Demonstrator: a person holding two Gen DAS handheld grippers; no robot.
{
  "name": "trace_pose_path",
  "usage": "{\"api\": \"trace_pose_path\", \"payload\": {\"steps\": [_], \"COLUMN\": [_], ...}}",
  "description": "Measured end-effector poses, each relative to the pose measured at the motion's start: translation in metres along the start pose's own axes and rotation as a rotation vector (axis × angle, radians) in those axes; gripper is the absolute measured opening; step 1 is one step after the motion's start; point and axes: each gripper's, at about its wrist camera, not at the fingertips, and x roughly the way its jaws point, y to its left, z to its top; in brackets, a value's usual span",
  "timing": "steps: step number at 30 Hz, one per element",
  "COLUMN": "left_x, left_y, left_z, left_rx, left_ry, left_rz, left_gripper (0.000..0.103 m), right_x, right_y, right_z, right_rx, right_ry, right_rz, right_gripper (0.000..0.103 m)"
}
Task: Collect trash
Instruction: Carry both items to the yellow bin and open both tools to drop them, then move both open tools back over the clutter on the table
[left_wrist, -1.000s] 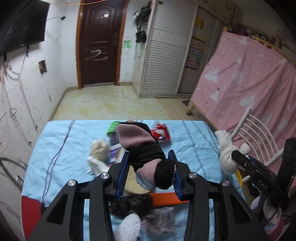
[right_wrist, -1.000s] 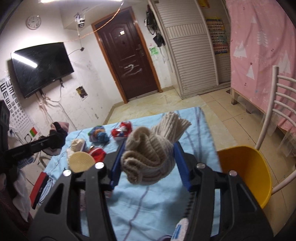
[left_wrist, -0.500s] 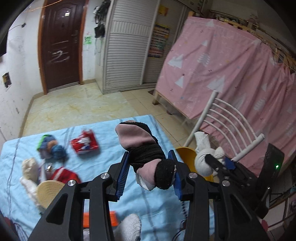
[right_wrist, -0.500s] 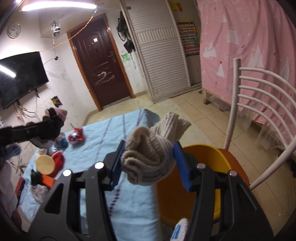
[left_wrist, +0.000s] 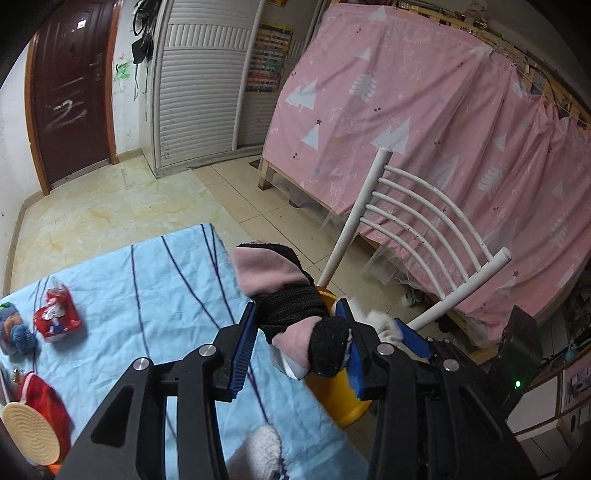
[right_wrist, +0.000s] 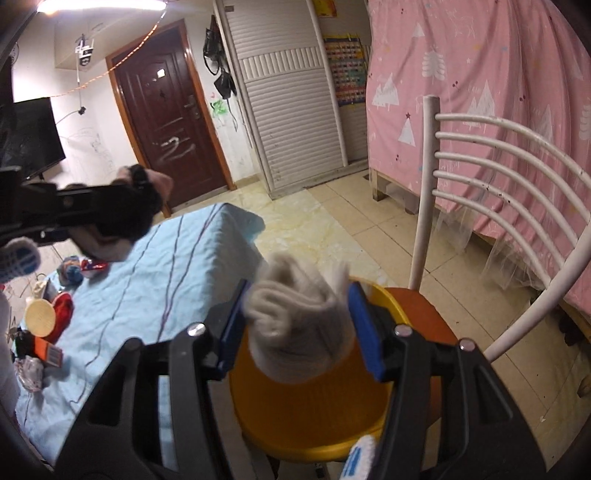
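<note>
My left gripper (left_wrist: 295, 314) is shut on a rolled pink and black sock bundle (left_wrist: 273, 273), held over the table's right edge beside the yellow bin (left_wrist: 332, 395). In the right wrist view that same gripper (right_wrist: 74, 210) shows at the left, above the blue cloth. My right gripper (right_wrist: 299, 295) holds a beige knitted sock bundle (right_wrist: 295, 332) between its blue pads, directly above the yellow bin (right_wrist: 295, 448). The bundle looks blurred. The bin stands on the chair's orange seat (right_wrist: 424, 314).
A white slatted chair back (right_wrist: 428, 206) rises right behind the bin. The table's blue cloth (left_wrist: 147, 288) carries a red packet (left_wrist: 57, 319), a round beige disc (left_wrist: 31, 432) on something red, and a blue woolly item (left_wrist: 16, 330). A pink curtain (left_wrist: 424, 129) hangs at the right.
Both grippers swung right, from over the table toward the chair. The right one now hangs over the yellow bin, lower than before. Each still carries its bundle.
</note>
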Motion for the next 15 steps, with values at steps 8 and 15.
{"api": "trace_pose_path", "payload": {"steps": [8, 15], "left_x": [0.037, 0.047], "left_y": [-0.018, -0.025], "left_z": [0.006, 0.003], "left_rx": [0.01, -0.005], "left_ry": [0.054, 0.071], "left_rz": [-0.04, -0.069], "left_gripper": [0.035, 0.059], "right_x": [-0.002, -0.015], "right_y": [-0.008, -0.011], "right_z": [-0.003, -0.007], "right_rx": [0.001, -0.013], "right_ry": [0.0, -0.002], "right_rz": [-0.023, -0.06], "right_gripper": [0.052, 0.052]}}
